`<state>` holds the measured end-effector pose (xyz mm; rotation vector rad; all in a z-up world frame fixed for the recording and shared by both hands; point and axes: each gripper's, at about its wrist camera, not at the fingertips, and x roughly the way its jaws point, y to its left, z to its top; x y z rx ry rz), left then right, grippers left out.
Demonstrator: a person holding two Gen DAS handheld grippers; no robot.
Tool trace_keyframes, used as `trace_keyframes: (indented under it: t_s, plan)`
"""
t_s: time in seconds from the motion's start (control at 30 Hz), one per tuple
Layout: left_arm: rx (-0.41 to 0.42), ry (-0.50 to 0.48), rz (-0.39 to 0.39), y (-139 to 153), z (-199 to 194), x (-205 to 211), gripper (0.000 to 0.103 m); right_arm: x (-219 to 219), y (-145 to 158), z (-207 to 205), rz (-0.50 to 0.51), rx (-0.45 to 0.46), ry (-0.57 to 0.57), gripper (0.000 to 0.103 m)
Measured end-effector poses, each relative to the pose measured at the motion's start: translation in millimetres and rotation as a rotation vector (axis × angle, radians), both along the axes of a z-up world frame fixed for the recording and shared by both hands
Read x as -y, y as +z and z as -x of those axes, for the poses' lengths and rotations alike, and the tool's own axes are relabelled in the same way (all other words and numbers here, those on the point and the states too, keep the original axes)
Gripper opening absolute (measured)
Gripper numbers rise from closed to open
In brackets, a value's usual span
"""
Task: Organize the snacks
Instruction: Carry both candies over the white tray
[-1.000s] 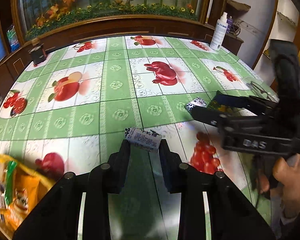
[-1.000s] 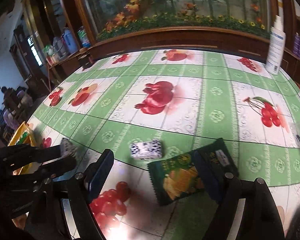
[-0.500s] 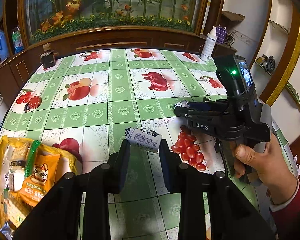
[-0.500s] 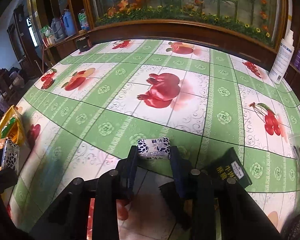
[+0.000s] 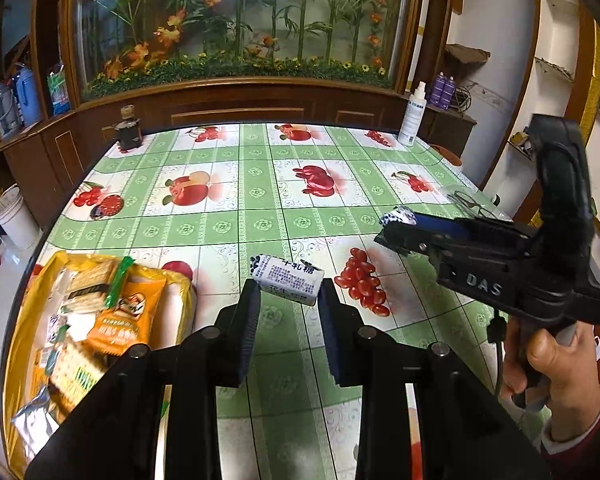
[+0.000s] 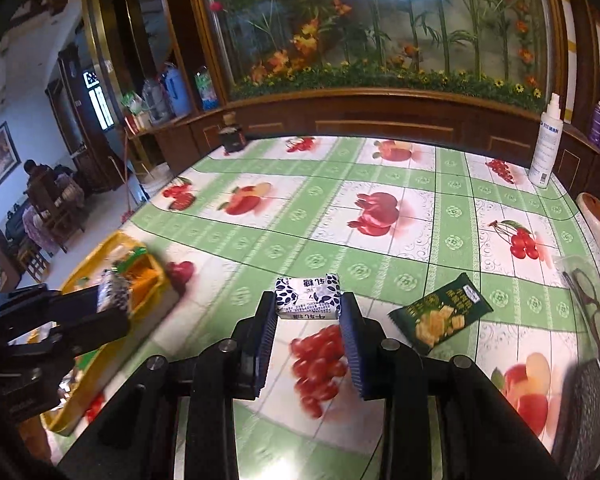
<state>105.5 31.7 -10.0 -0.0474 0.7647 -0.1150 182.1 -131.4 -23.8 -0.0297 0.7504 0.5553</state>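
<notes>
With each gripper point(image 5: 287, 302) point(image 6: 309, 312) clamped on a nougat candy point(image 5: 286, 280) point(image 6: 308, 298), you're mid-carry; next, release them over the yellow bag point(image 5: 24, 320) at nine o'clock.

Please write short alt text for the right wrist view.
The right gripper holds a white-and-blue candy packet above a fruit-print tablecloth. A green snack packet lies to its right, a yellow bag of snacks to its left.

Snack bin point(image 5: 18, 344) at bench point(image 5: 260, 200) left edge; chip packet point(image 6: 440, 312) lies right (glasses point(image 6: 592, 312) beyond); spray bottle point(image 6: 546, 148) far right corner.
</notes>
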Motion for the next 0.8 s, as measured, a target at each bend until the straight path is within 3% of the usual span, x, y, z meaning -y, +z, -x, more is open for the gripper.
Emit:
trace_keyframes:
  t_s: [0.23, 0.5, 0.8]
  plan:
    - [0.049, 0.031, -0.009, 18.6, 40.8, -9.9, 0.027, -10.3, 19.3, 56.9, -0.041, 0.021, 0.035, 0.033]
    - [0.08, 0.1, -0.024, 22.4, 84.8, -39.8, 0.027, -43.7, 31.3, 113.5, 0.017, 0.074, 0.09, 0.032]
    - [0.084, 0.205, -0.036, 15.5, 131.2, -85.1, 0.027, -89.6, 38.3, 148.8, 0.093, 0.121, 0.171, 0.032]
